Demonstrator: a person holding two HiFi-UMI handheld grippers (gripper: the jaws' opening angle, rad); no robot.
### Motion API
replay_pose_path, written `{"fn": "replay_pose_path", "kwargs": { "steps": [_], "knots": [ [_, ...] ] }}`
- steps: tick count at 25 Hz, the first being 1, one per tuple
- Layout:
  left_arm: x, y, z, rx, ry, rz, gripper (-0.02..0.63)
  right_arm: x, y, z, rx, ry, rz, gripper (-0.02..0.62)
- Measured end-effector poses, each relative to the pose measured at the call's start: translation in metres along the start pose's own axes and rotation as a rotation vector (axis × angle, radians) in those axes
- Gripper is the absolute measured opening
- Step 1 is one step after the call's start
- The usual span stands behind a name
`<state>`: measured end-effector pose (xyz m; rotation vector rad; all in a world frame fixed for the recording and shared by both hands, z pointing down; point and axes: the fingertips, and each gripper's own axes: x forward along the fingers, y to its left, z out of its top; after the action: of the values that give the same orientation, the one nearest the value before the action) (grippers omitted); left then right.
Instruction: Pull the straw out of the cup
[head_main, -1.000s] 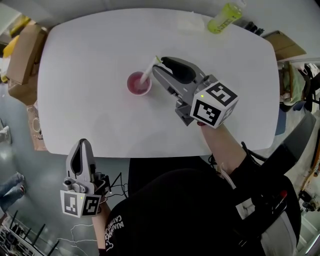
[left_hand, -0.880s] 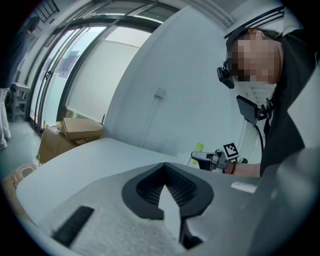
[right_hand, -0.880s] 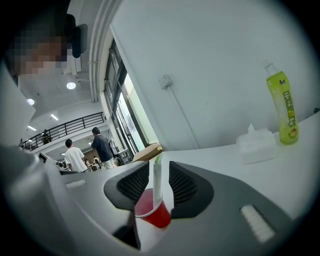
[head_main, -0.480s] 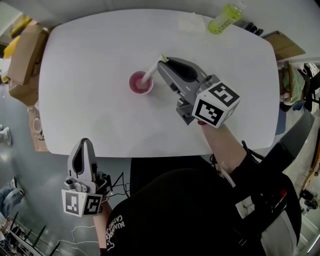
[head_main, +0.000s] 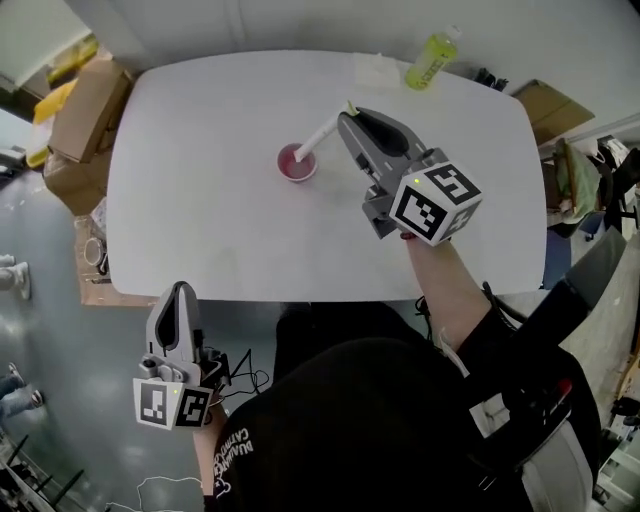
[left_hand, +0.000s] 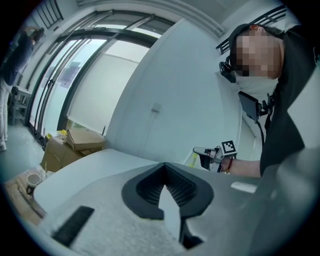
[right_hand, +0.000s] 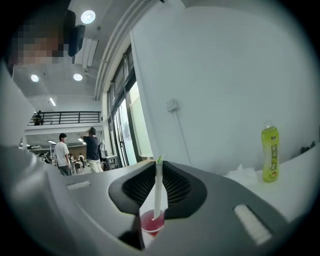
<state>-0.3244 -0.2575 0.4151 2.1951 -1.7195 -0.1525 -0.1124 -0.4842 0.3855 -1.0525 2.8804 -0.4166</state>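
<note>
While the right gripper (head_main: 348, 113) reaches over the white table (head_main: 200, 190), its 2 jaws are clamped on the upper part of the straw (head_main: 320, 136), close to its green tip. In the right gripper view the dark pads press on the straw from both sides, with only the straw's width between them. The straw slants down and to the left in the head view, and its lower end dips into the cup (head_main: 298, 163). The cup is small, holds a pink drink, and stands upright near the middle of the table, just beside the jaw tips and not touched by them.

The left gripper (head_main: 179, 292) is well apart from the cup, off the table's near edge and over the grey floor. Its own view shows the jaws brought together at the tips, with nothing between them.

At the far edge of the table lies a green bottle (head_main: 428, 62), with a crumpled tissue (head_main: 375, 70) just beside it. A cardboard box (head_main: 85, 110) stands on the floor to the table's left.
</note>
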Motion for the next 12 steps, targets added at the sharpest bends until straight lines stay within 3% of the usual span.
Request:
{"fn": "replay_pose_path", "kwargs": {
  "steps": [6,12],
  "knots": [
    [-0.064,-0.015,0.028,0.028,-0.072,-0.009,0.000,-0.045,0.038,0.044,-0.013,-0.109,-0.080,0.051],
    [-0.112,-0.036,0.056,0.069,-0.118,-0.050,0.000,-0.082,0.096,0.082,0.020,-0.182,-0.062,0.051]
  ]
}}
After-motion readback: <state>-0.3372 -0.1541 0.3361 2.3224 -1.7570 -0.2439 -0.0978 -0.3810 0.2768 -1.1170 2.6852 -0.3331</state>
